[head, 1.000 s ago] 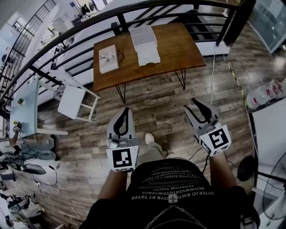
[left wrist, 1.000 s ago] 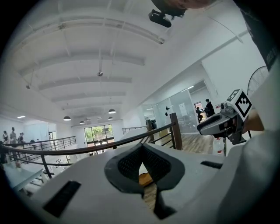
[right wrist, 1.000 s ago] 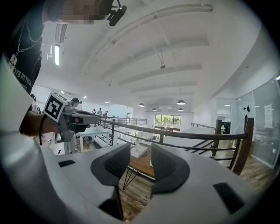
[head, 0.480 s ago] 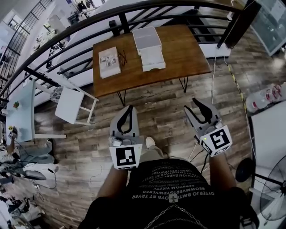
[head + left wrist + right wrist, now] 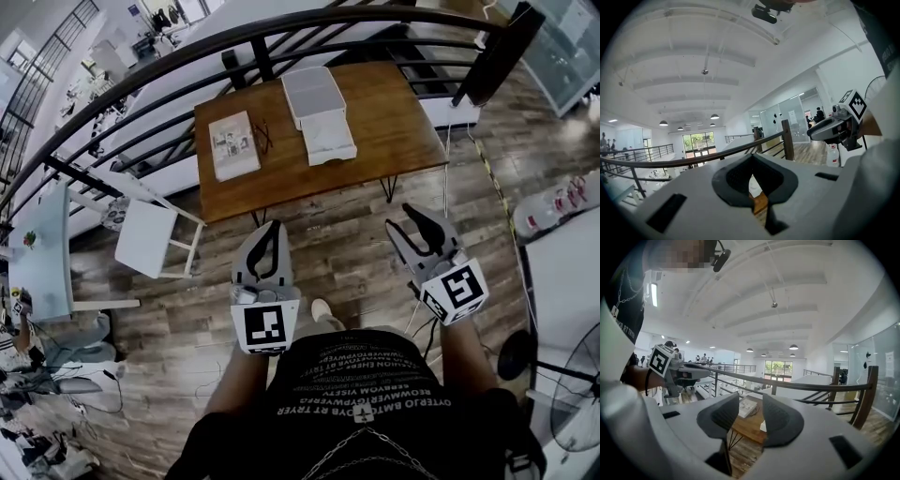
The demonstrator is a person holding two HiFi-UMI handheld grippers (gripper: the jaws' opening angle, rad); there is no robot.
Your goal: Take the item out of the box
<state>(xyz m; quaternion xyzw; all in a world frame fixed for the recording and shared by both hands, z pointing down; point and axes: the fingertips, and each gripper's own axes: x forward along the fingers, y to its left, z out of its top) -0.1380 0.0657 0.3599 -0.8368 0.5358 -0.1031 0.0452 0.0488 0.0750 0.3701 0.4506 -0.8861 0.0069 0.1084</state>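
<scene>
**Left gripper** (image 5: 271, 230): I am holding it out ahead of the torso on an outstretched forearm. It is lying close to level, with its nose pointing at the tabletop (image 5: 384, 112). It is hanging over the plank floor (image 5: 347, 267), well short of the tabletop's near edge. Its jaws are sitting clenched tip to tip, with nothing between them.

**Right gripper** (image 5: 418, 223): I am carrying it in the same pose, forearm forward, close to level and aimed at the tabletop. It is running alongside the left gripper and well apart from it. Its jaws are standing released, with a clear gap and nothing gripped. Through the gap I am seeing only tabletop and floor beyond.

**Box** (image 5: 317, 98): it is lying flat on the brown wooden tabletop, about mid-width and well out of reach of both grippers. Its long axis is running away from me toward the dark railing (image 5: 187, 49), with the far end leaning slightly left. It is showing as white and shallow, in two rectangular halves set end to end. The far half is looking greyer and rimmed, the near half brighter. I am not making out what is inside it.

**Book** (image 5: 232, 145): it is lying to the left of the box and apart from it, with its long axis running roughly parallel to the box's.
</scene>
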